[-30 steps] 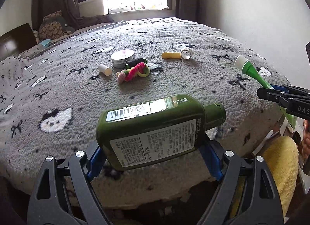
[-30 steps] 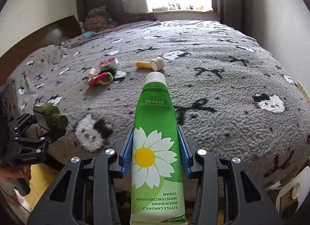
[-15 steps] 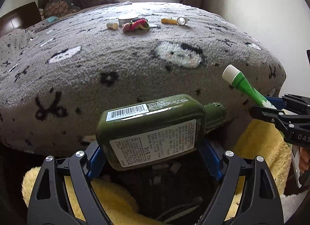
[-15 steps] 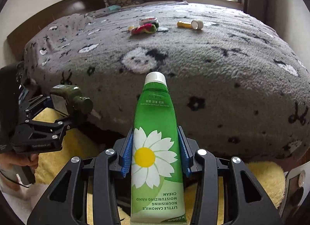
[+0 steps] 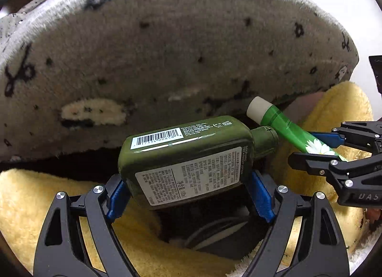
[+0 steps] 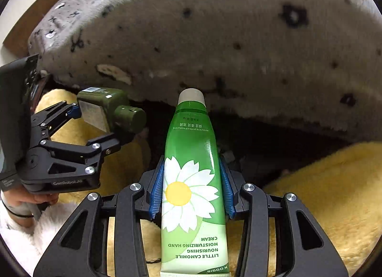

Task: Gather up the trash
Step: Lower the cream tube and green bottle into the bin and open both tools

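Gripping from your left side, your left gripper (image 5: 188, 193) has its blue-padded fingers (image 5: 117, 195) closed narrow on the dark olive-green plastic bottle with the white barcode label (image 5: 188, 153). The bottle lies crosswise between the pads, its cap pointing toward three o'clock and tilted slightly up. In the right wrist view that same bottle (image 6: 107, 107) sits at nine o'clock, with your left hand (image 6: 31, 201) under the black gripper body. Behind everything at twelve o'clock hangs the grey fuzzy blanket with black and white patterns (image 5: 179, 50), draped over the edge. Below it, from seven to five o'clock, lies the yellow fluffy cloth (image 5: 26, 207) around a dark opening. Moving right, your right gripper (image 6: 192, 193) clamps the bright green hand cream tube with the white daisy print (image 6: 193, 169), white cap pointing to twelve o'clock. In the left wrist view the tube's cap end (image 5: 256, 107) is just beside the bottle's cap; touching or not, you cannot tell.
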